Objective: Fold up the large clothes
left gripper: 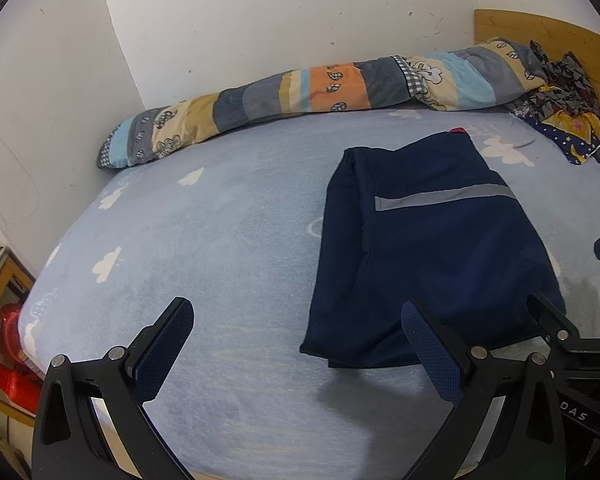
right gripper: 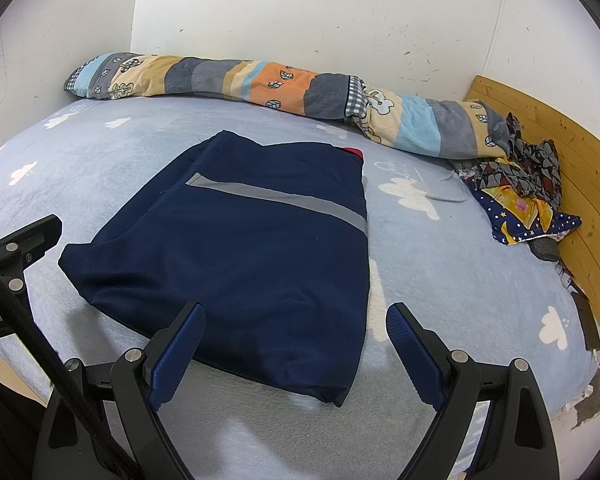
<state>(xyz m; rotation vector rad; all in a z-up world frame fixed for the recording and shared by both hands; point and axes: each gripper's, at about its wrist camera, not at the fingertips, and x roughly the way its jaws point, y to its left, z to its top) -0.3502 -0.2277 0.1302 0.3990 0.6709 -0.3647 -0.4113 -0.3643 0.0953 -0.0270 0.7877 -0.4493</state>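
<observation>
A navy garment with a grey reflective stripe [left gripper: 428,256] lies folded into a rectangle on the light blue bed sheet [left gripper: 220,240]. It also shows in the right wrist view [right gripper: 252,256], with a red trim at its far edge. My left gripper [left gripper: 296,316] is open and empty, above the sheet at the garment's near left corner. My right gripper [right gripper: 296,316] is open and empty, above the garment's near edge. The right gripper also shows at the right edge of the left wrist view [left gripper: 572,284].
A rolled striped quilt [right gripper: 260,84] lies along the white wall at the back. A pile of patterned clothes [right gripper: 516,184] sits by the wooden headboard [right gripper: 572,160] on the right. The bed's left edge drops to red items [left gripper: 8,360].
</observation>
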